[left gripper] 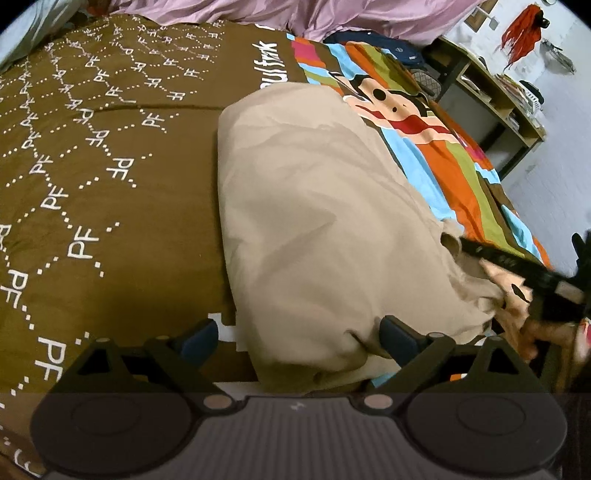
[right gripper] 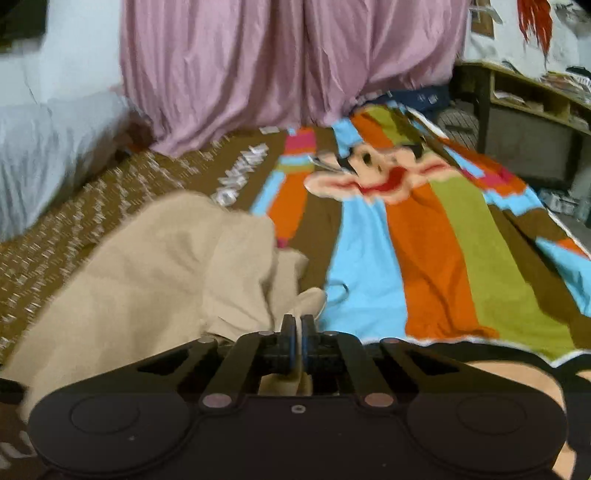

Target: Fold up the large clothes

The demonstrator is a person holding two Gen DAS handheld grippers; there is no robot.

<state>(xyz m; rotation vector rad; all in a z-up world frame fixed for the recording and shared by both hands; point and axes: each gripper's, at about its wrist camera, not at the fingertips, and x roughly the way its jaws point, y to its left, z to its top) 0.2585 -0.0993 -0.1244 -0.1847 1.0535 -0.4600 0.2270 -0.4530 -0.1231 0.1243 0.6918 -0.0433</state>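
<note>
Beige garment [left gripper: 317,229] lying on the patterned bedspread [left gripper: 110,147], partly folded, long axis running from near edge of bed toward the pink curtain [left gripper: 332,18] at the far side. Straddles the seam between the brown PF-print half and the striped cartoon half [left gripper: 454,166].

Left to right:

Left gripper [left gripper: 299,339]: jaws spread wide, nothing clamped. Left finger over bare brown bedspread just beside the garment's near-left edge, right finger over the garment's near hem. Hovering at the near end, pointing steeply down. Contact with cloth not clear from the left wrist view.

Garment body: smooth, fairly flat through the middle, rounded far end. Bunched and wrinkled at the near-right corner [left gripper: 472,280].

Right gripper [right gripper: 298,325]: jaws together, pinched on a fold of the beige fabric at that near-right corner; cloth visible sticking out ahead of the tips and trailing behind the pads. Right wrist view is motion-blurred. Seen from the left wrist view as a black bar at the garment's right edge, next to a bare hand [left gripper: 517,325].

Key relation: right side already has the corner; left side sits right at the opposite near edge, not gripping. Likely next: close left on the near-left hem, then carry both corners along the long axis toward the curtain end to fold in half. Risk: bunched right corner gives a skewed fold line.
</note>
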